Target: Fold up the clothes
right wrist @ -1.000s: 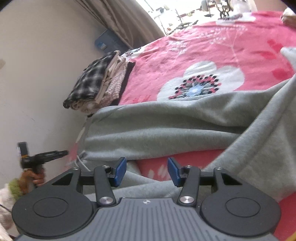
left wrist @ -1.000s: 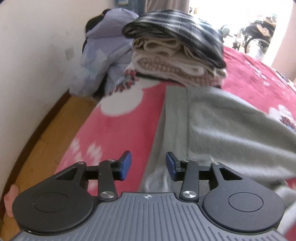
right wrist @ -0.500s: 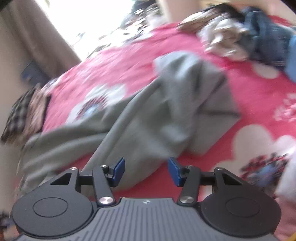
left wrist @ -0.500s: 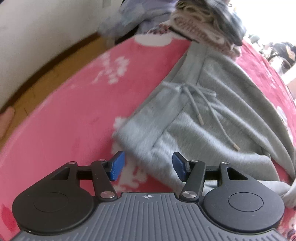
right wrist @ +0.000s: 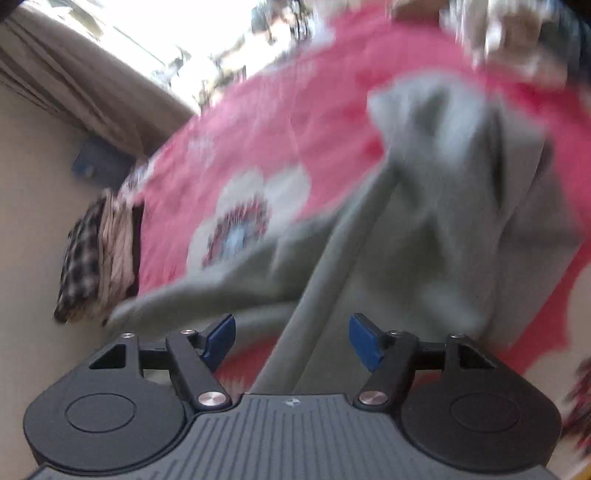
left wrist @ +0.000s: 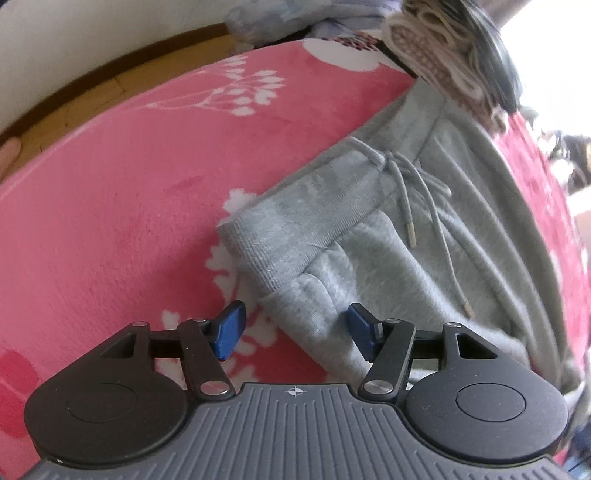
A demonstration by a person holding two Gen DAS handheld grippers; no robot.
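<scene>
Left wrist view: the left gripper [left wrist: 295,328] has its two blue-padded fingers [left wrist: 229,329] spread wide, with nothing clamped between them. The gap between them sits over the near corner of one pair of grey sweatpants [left wrist: 388,258], whose ribbed waistband [left wrist: 295,236] runs diagonally away from the gripper. One drawstring [left wrist: 424,206] is tied in a bow at the waistband, and its two metal-tipped ends trail down over the fleece. The sweatpants lie on one pink floral blanket [left wrist: 129,184] covering the bed. Beyond the far end of the waistband, touching it or just beside it, stands one stack of folded clothes [left wrist: 450,51] with a dark plaid piece on top. A pale bluish bundle [left wrist: 295,14] lies at the top edge, and a strip of wooden floor [left wrist: 92,96] runs along the wall on the left.

Right wrist view, heavily blurred: the right gripper [right wrist: 291,339] is also opened wide and grips nothing. A long grey fold of the sweatpants [right wrist: 424,221] runs up from between its two fingers, and the rest of the garment spreads rumpled across the blanket [right wrist: 258,129]. The stack of folded clothes [right wrist: 96,258] shows at the left by the wall, with a curtain [right wrist: 85,85] above it. An indistinct heap of other clothes [right wrist: 517,40] sits at the top right; how many pieces cannot be told.
</scene>
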